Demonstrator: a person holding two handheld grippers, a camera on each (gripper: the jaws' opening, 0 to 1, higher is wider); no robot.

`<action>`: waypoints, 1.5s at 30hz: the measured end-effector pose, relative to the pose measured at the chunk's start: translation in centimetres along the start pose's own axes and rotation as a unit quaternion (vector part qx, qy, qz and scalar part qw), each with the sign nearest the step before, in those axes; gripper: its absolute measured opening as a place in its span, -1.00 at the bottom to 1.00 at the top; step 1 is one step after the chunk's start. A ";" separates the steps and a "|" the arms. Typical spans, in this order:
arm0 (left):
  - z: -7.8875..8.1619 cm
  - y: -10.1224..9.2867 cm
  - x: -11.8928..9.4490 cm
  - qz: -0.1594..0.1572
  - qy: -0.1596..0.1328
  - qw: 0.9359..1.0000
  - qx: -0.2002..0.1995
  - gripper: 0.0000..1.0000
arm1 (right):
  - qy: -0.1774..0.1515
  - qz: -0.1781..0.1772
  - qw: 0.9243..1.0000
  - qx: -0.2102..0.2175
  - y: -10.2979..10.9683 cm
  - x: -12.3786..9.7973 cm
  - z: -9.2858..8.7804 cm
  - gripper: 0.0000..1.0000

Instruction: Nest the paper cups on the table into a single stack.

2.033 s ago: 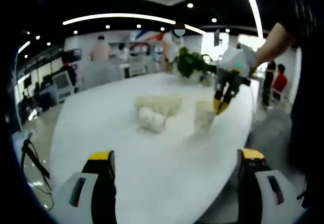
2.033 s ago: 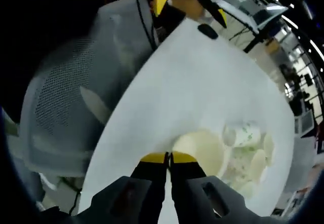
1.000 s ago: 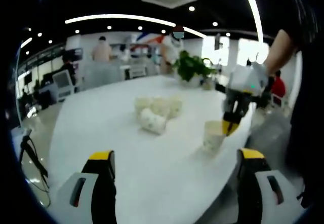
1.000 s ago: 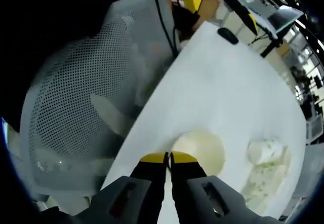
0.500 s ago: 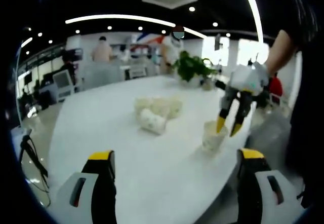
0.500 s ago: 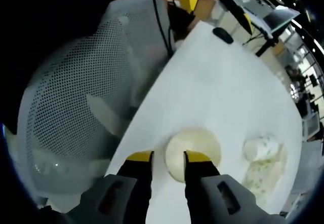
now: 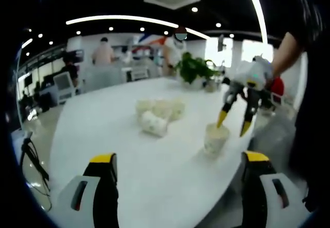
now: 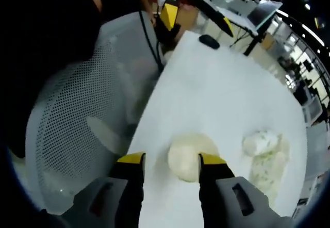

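Observation:
An upright paper cup [image 7: 214, 137] stands alone near the white table's [image 7: 129, 156] right edge. Several more paper cups [image 7: 160, 108] lie bunched at the table's middle, one of them on its side [image 7: 152, 123] in front. My right gripper [image 7: 233, 123] hovers open just above the lone cup, one fingertip on each side of the rim. From above, the cup's mouth [image 8: 188, 156] lies between and below the right gripper's [image 8: 171, 159] spread jaws, apart from them. The cup pile [image 8: 264, 153] is to its right. My left gripper [image 7: 179, 158] is open and empty near the table's close edge.
A grey mesh chair [image 8: 77, 130] stands against the table edge under the right gripper. A potted plant [image 7: 195, 65] sits at the table's far end. A small dark object [image 8: 209, 41] lies near the left gripper [image 8: 197, 20]. People stand in the background.
The right gripper carried the cup from beside the pile to the table's right edge, then opened, let it go and lifted a little. The left gripper has stayed put.

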State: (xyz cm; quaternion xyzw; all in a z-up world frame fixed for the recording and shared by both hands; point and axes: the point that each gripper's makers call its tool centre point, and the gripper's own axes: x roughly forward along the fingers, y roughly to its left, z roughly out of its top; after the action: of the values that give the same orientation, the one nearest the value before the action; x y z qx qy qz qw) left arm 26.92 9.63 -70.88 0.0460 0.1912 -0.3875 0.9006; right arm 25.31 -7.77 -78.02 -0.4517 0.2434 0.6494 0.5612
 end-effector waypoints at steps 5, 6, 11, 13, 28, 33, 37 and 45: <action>-0.1 0.0 0.0 -0.001 0.001 1.000 0.001 0.98 | -0.026 -0.019 0.999 0.016 -0.7 -0.8 0.7 0.03; -0.1 -0.1 0.0 -0.002 0.001 1.000 0.000 0.98 | -0.025 -0.026 0.999 0.018 -0.9 -1.0 0.5 0.03; -0.1 -0.2 0.0 0.000 -0.002 1.000 -0.001 0.98 | -0.022 -0.054 0.998 0.025 -1.9 -1.8 0.3 0.21; -0.2 -0.2 0.0 -0.001 0.000 1.000 -0.001 0.98 | -0.025 -0.060 0.997 0.035 -2.2 -2.0 0.3 0.29; -0.3 -0.3 0.1 -0.004 -0.002 1.000 -0.005 0.98 | -0.051 -0.151 0.983 0.088 -5.8 -5.8 1.1 1.00; -0.4 -0.5 0.2 -0.008 0.001 1.000 -0.004 0.98 | -0.043 -0.150 0.983 0.095 -6.1 -5.5 0.0 1.00; -0.3 -0.4 0.2 -0.009 0.001 1.000 -0.002 0.98 | -0.033 -0.160 0.982 0.094 -7.1 -6.3 -0.9 1.00; -0.3 -0.5 0.5 -0.014 0.005 1.000 0.002 0.98 | 0.002 -0.202 0.973 0.114 -11.0 -9.1 -5.4 1.00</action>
State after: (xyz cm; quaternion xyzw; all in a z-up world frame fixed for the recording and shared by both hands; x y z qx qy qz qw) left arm 26.74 9.00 -71.28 0.0466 0.1957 -0.4002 0.8941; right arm 37.06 -14.04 -70.66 -0.4260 0.2208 0.4891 0.7284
